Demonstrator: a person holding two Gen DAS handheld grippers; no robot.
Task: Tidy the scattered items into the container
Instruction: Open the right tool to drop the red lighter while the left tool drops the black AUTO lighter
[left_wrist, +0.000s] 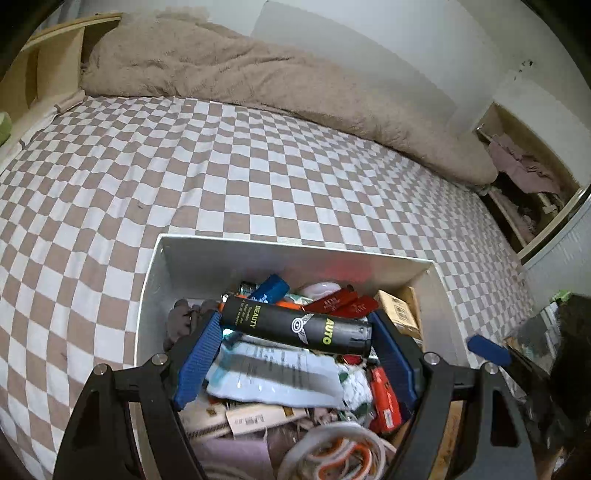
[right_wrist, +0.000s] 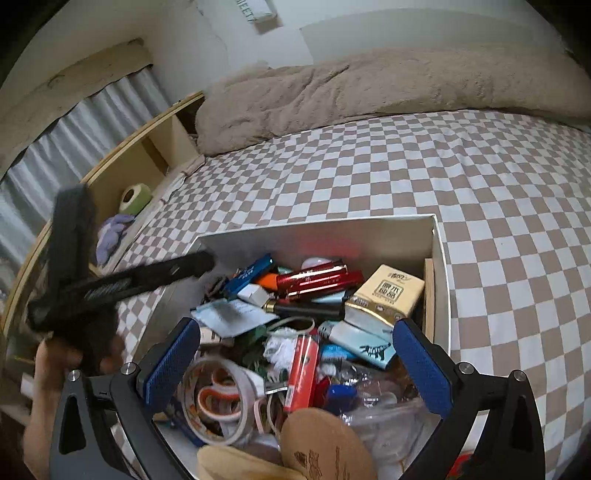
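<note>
A white open box sits on the checkered bed, packed with small items; it also shows in the right wrist view. My left gripper is over the box, shut on a black spray can marked BEAUTY and AUTO, which lies crosswise between the blue pads. My right gripper hangs open and empty over the box, above tape rolls, a red pack and a cream carton. The left gripper's body shows in the right wrist view at the box's left side.
A beige fleece blanket lies along the far side of the bed. A wooden headboard shelf holds a green roll and a purple cloth. An open drawer with clothes is beyond the bed's right end.
</note>
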